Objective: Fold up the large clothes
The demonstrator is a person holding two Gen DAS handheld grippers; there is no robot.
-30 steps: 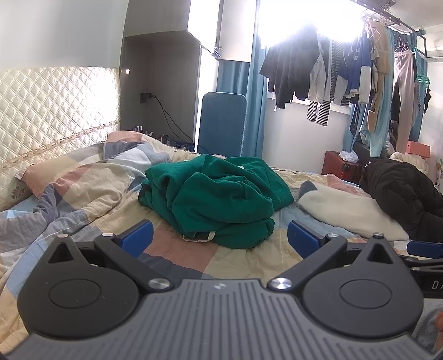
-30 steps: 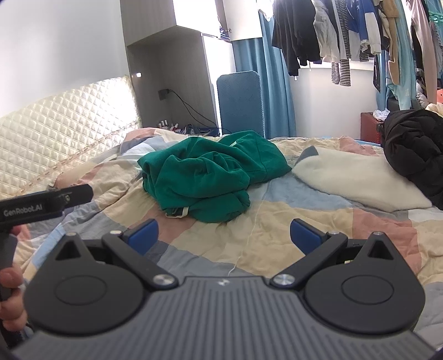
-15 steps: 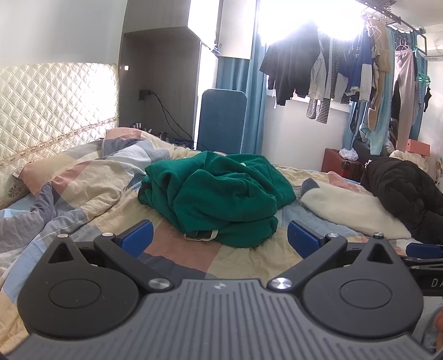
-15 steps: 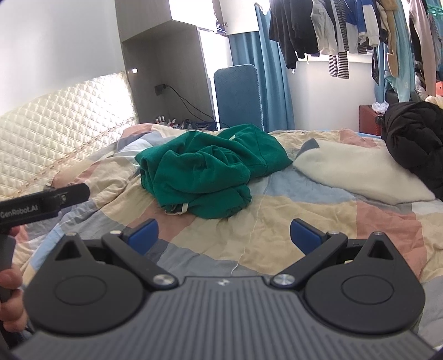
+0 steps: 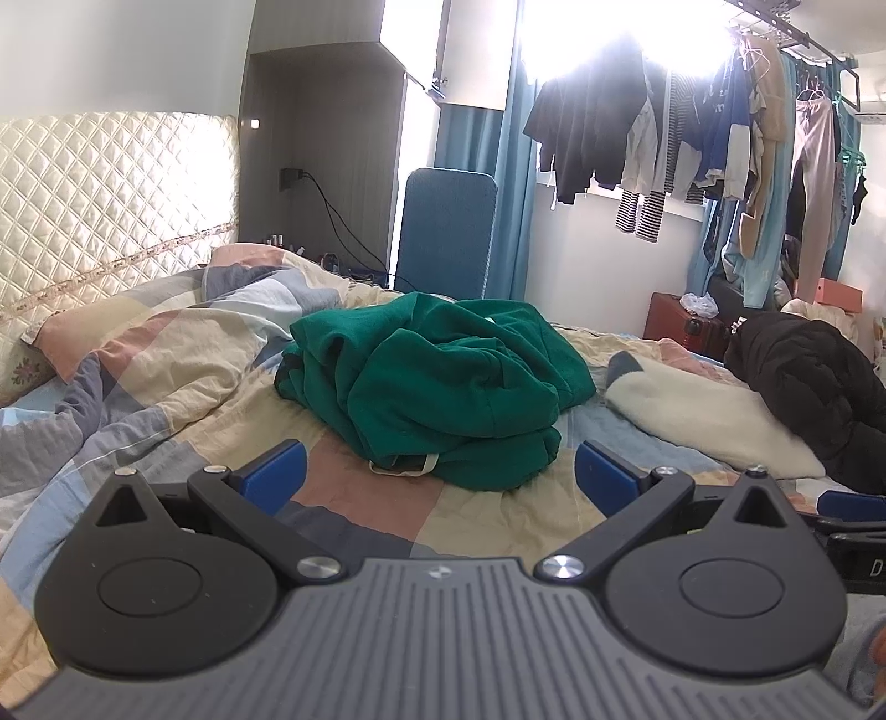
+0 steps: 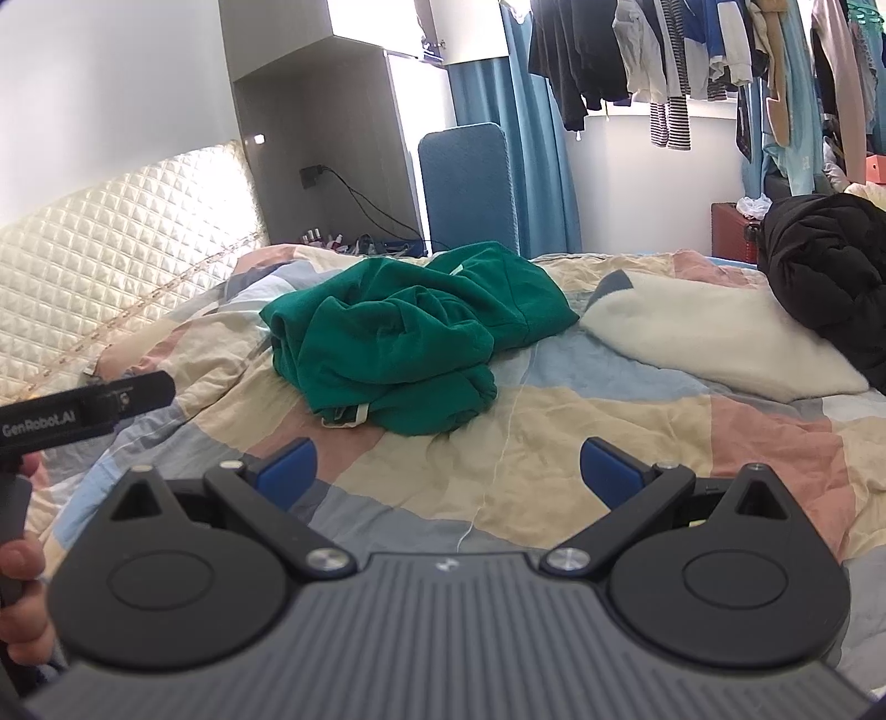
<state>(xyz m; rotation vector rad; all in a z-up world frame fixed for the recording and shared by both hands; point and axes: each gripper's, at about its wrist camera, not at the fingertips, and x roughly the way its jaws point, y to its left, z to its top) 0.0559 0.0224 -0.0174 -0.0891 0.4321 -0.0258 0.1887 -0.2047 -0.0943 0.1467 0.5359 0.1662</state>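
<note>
Between the spread blue pads of the left gripper (image 5: pixel 437 471), nothing held; same for the right gripper (image 6: pixel 447 462), jaws wide apart. Just ahead of both, crumpled on the patchwork quilt (image 5: pixel 177 354): green garment (image 5: pixel 443 382). Beyond to the right, white pillow (image 6: pixel 714 338), black jacket (image 6: pixel 825 277).

Lighting: daylight from window (image 5: pixel 637 50), blown out to white glare in the left wrist view; hanging clothes (image 5: pixel 598 127) backlit and dark. Bed (image 5: pixel 183 365) evenly lit, shadows soft. Fisheye bends walls and headboard (image 6: pixel 122 232) at the edges. Slight softness throughout.
</note>
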